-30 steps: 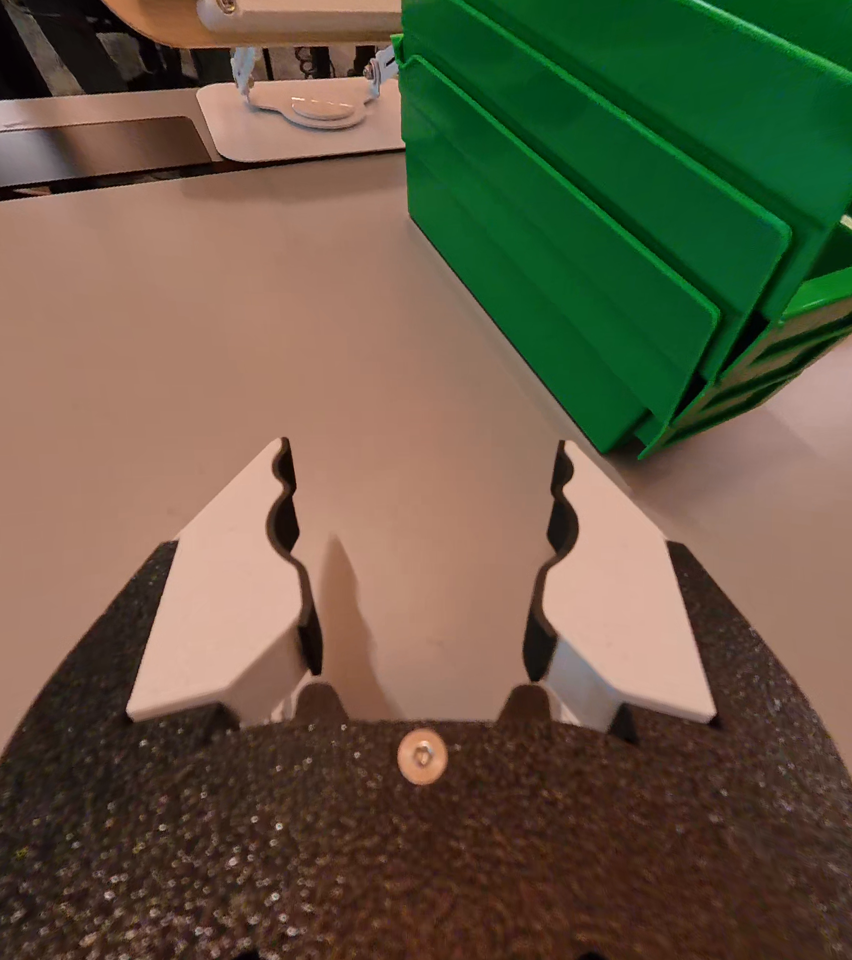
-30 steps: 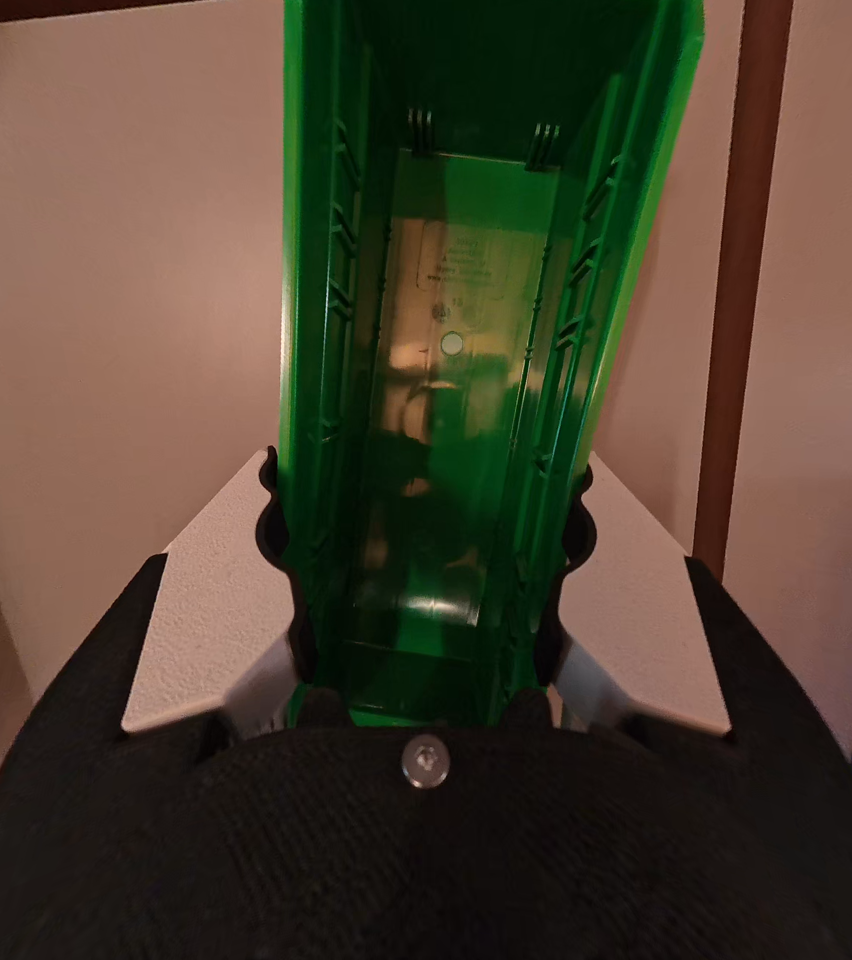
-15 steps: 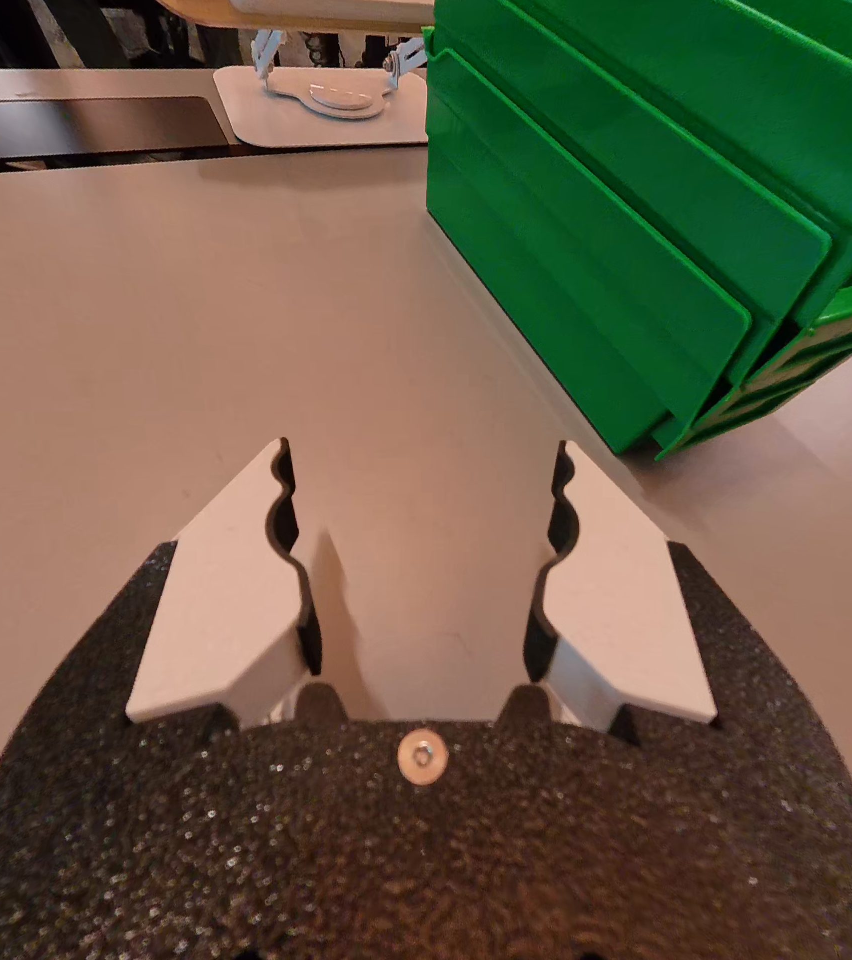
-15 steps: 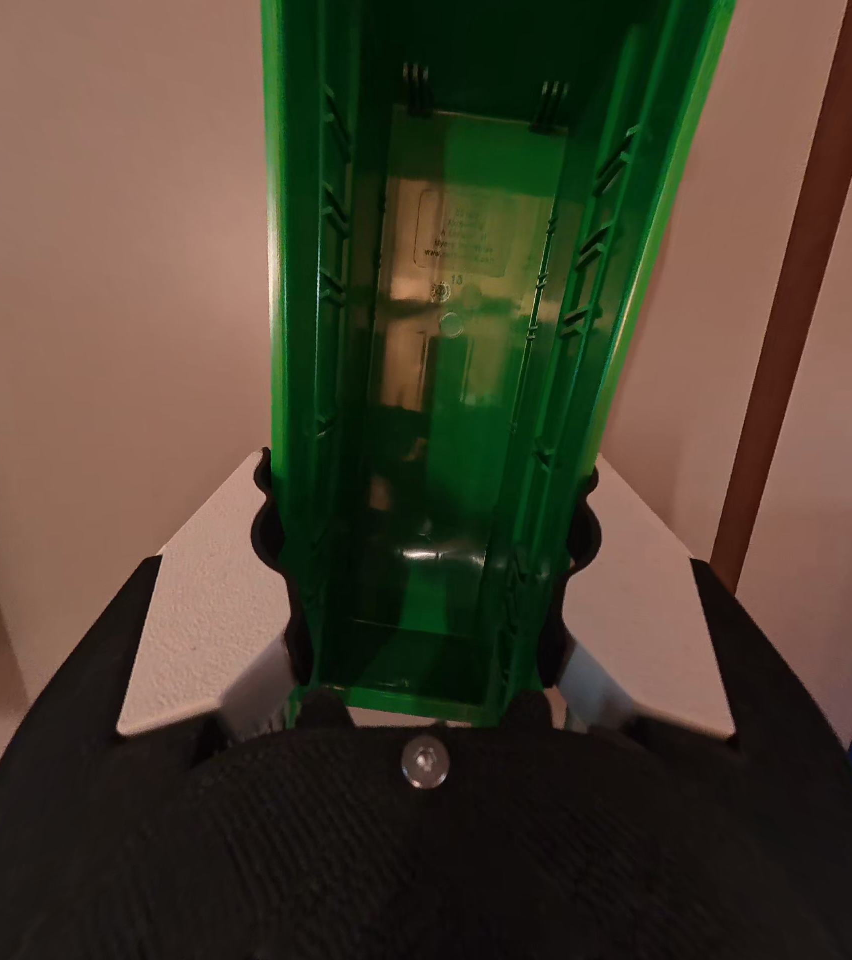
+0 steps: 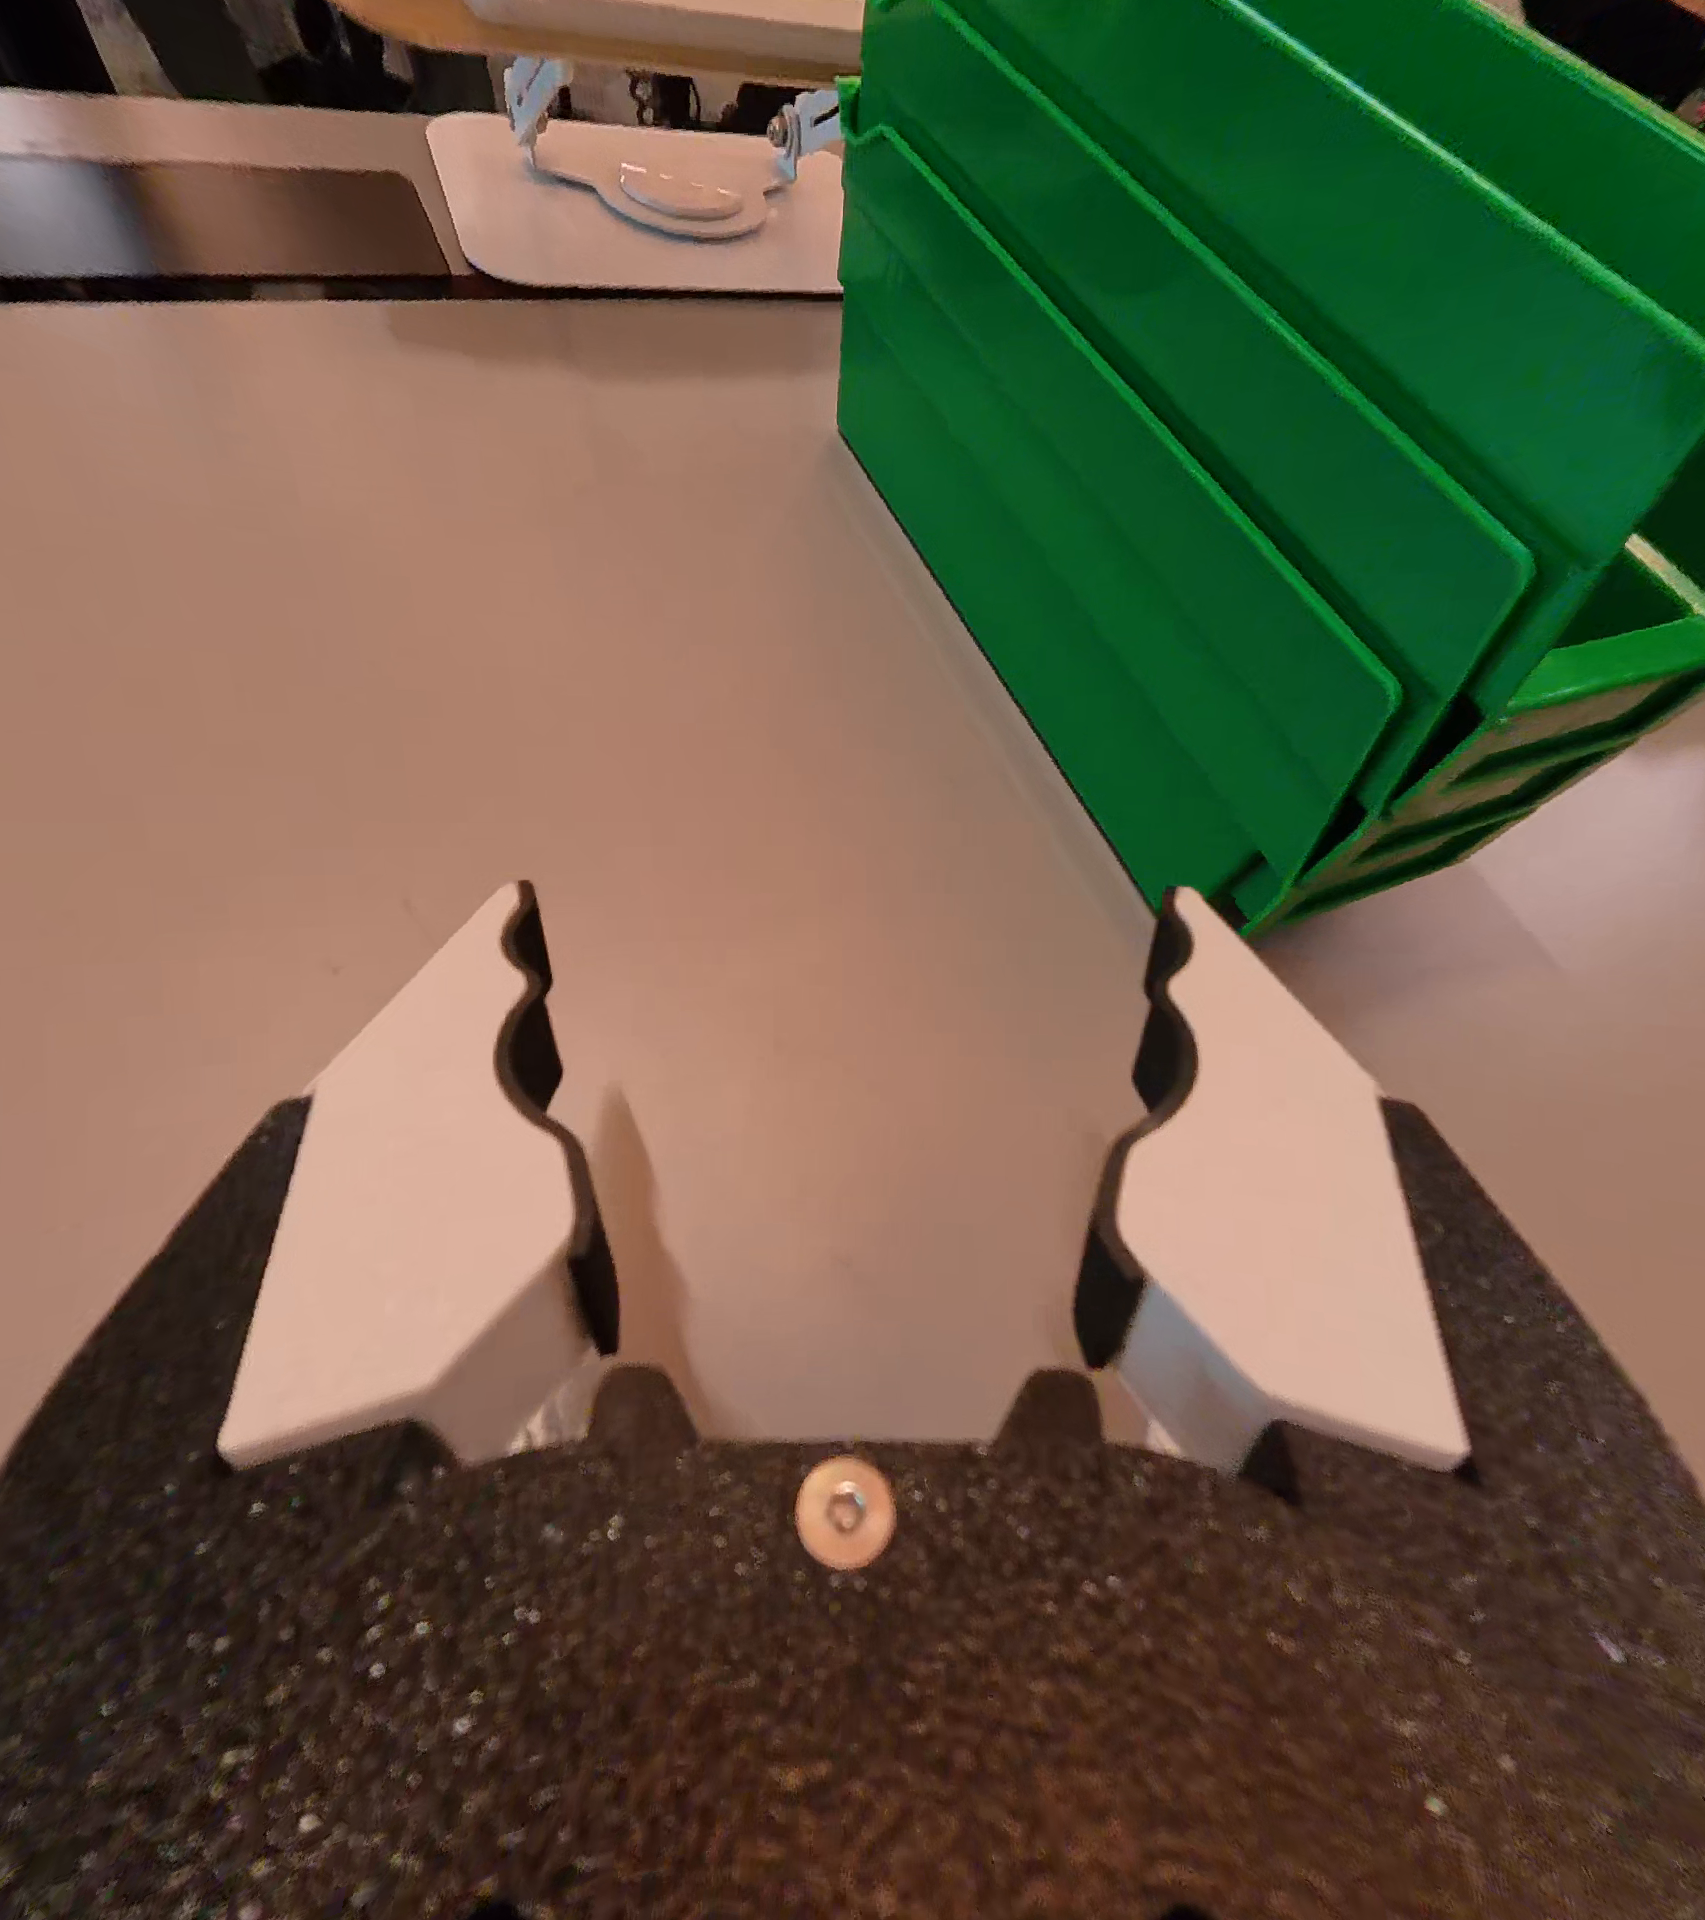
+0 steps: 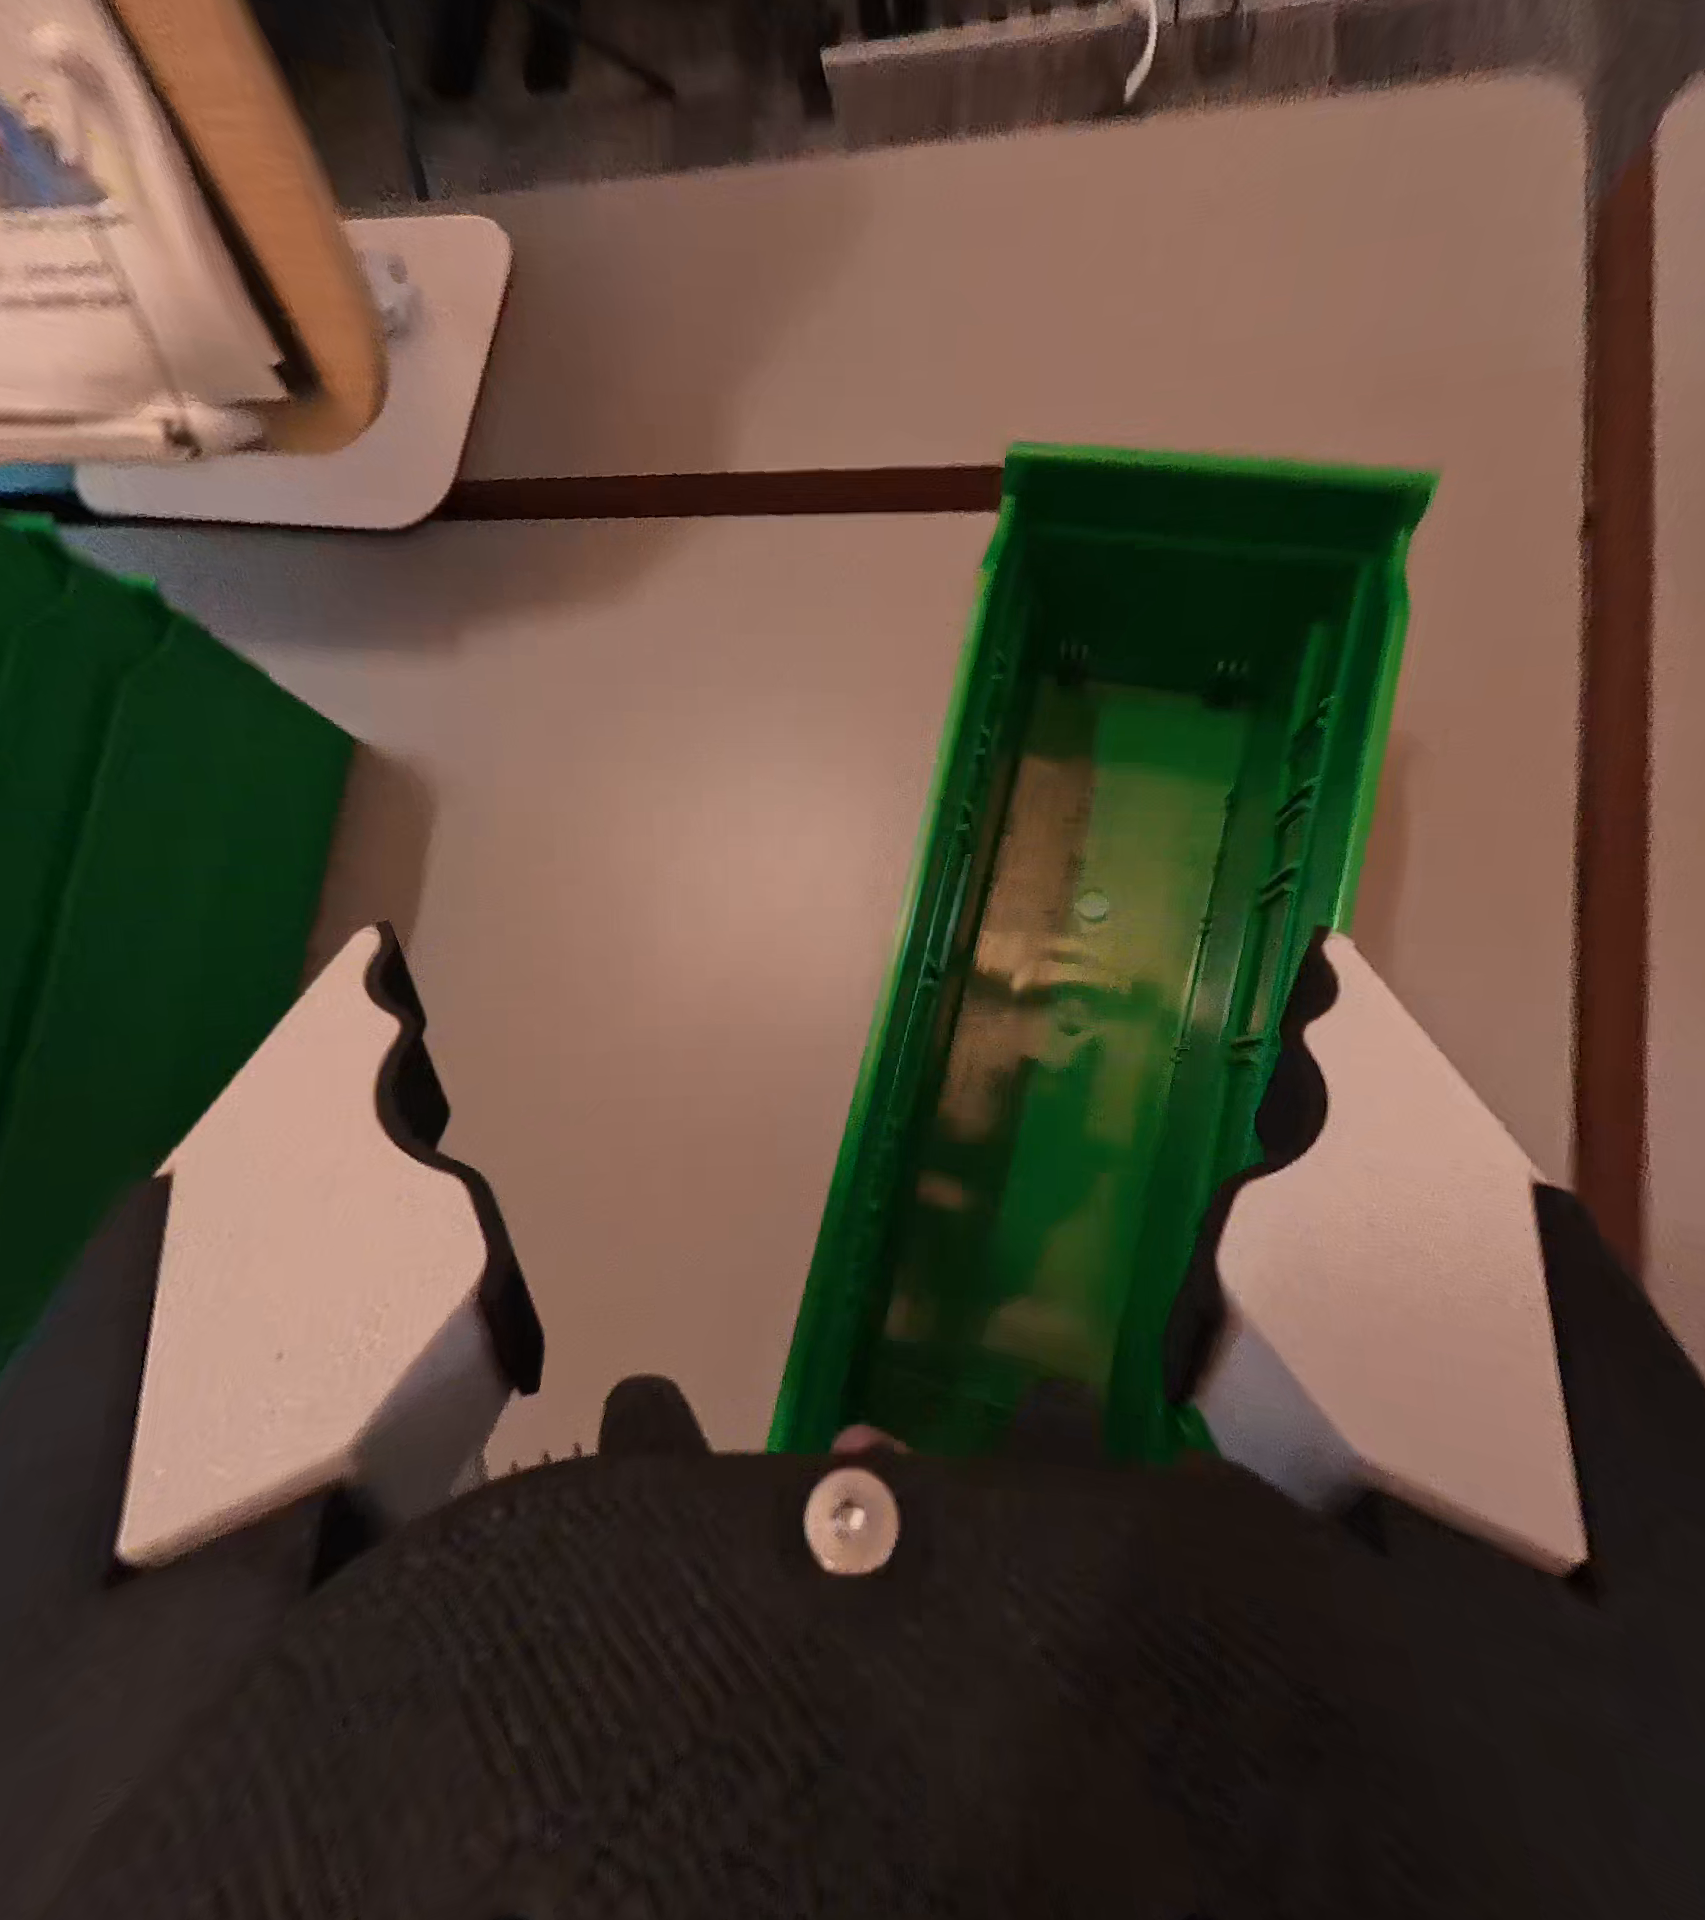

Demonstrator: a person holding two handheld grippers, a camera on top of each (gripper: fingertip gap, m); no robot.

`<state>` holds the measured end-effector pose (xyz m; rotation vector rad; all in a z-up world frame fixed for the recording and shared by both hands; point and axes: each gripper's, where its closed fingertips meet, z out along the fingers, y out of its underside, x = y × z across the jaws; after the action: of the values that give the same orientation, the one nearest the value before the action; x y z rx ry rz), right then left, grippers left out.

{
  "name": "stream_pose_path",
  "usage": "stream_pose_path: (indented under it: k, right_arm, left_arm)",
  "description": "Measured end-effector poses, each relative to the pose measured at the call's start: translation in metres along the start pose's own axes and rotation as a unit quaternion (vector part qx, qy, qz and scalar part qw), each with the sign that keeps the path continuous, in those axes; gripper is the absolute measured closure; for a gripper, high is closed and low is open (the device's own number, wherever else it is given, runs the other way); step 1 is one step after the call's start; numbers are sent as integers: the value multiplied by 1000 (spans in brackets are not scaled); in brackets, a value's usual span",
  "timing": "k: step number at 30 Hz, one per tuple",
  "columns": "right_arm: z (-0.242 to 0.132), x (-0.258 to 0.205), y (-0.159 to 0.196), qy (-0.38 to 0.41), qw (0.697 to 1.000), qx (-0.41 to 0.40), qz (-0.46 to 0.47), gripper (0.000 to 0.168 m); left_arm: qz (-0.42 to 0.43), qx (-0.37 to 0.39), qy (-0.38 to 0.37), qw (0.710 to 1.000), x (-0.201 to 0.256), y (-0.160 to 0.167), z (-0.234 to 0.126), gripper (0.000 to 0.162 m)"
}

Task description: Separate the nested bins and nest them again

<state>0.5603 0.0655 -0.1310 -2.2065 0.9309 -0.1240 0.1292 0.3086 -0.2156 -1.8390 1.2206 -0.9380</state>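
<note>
Both grippers stand with their jaws spread. Left gripper (image 5: 843, 1039) hovers low over a bare stretch of the beige worktop (image 5: 360, 623) and holds nothing; its white fingers (image 5: 422, 1174) frame only the tabletop. Ahead and to its right sits the stack of nested green bins (image 5: 1295, 499), resting on the worktop with its stepped side walls leaning toward the camera. The near corner of the stack lies just beyond the tip of the right-hand finger, apart from it.

Right gripper (image 6: 853, 1039) looks down on a single green bin (image 6: 1118, 987) that lies open side up on the worktop, its long axis running away toward the far edge. The bin sits off-centre between the spread fingers, close against the right-hand one, with a wide gap to the other. In this view the stack shows as a dark green mass at the left edge.

Beyond the worktop's far edge, across a dark seam, stands a second pale tabletop. A white base plate (image 5: 640, 208) with a metal bracket rests at that far side, carrying a wood-edged board (image 6: 100, 260) with a printed sheet. Dark furniture fills the room behind.

Half a second ago the right gripper clamped this bin by its side walls and held it up; now it has let go and the bin is set down. The left gripper has barely shifted.
</note>
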Motion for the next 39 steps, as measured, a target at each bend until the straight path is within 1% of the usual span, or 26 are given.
stream_pose_path:
  k: [2,4,6,8,9,11,13,14,16,17,19,20,21,24,27,29,33,37,39]
  right_arm:
    - [-21,-12,6,31,997,27,-65,10]
    - [-45,-27,13,61,989,74,-117,12]
    - [-71,-54,21,60,975,148,-153,24]
    - [-96,-83,32,40,956,234,-172,33]
    - [-104,-99,40,21,946,272,-172,37]
    - [-114,-121,61,-10,934,321,-160,49]
    - [-117,-131,78,-14,921,363,-140,54]
    - [-115,-134,87,-15,919,373,-127,51]
    - [-107,-139,101,-19,918,385,-96,28]
    - [-99,-141,108,-18,919,382,-93,22]
    - [-86,-141,114,-13,924,370,-94,17]
    - [-83,-144,116,-17,930,355,-92,12]
    - [-84,-148,117,-24,930,354,-96,11]
    - [-91,-158,117,-29,918,381,-107,11]
    - [-81,-167,123,-43,926,358,-117,11]
    - [-80,-167,124,-46,926,357,-114,11]
    - [-75,-165,126,-64,930,349,-99,11]
    - [-78,-160,125,-75,930,353,-77,13]
    - [-76,-158,125,-75,930,352,-75,14]
  left_arm:
    - [-26,-10,3,1000,4,0,0,49]
    - [-55,-11,9,998,11,-5,-2,47]
    - [-77,2,39,996,25,-19,-6,46]
    - [-84,24,70,994,40,-42,-10,46]
    - [-88,28,70,993,45,-54,-10,46]
    - [-80,24,63,994,57,-81,-10,46]
    - [-63,25,42,997,68,-110,-6,46]
    - [-53,19,31,998,76,-123,-3,45]
    - [-13,-7,13,1000,92,-142,9,43]
    - [8,-25,-7,1000,96,-149,18,40]
    - [36,-66,-49,996,103,-158,38,39]
    - [49,-91,-59,993,107,-160,49,38]
    - [59,-117,-67,989,112,-160,59,35]
    - [68,-198,-78,975,121,-153,88,25]
    - [70,-266,-119,954,113,-145,106,24]
    - [67,-291,-117,947,114,-140,114,24]
    - [30,-324,-117,938,112,-132,127,23]
    - [26,-357,-143,923,100,-119,133,23]
    - [10,-377,-140,916,99,-110,135,22]
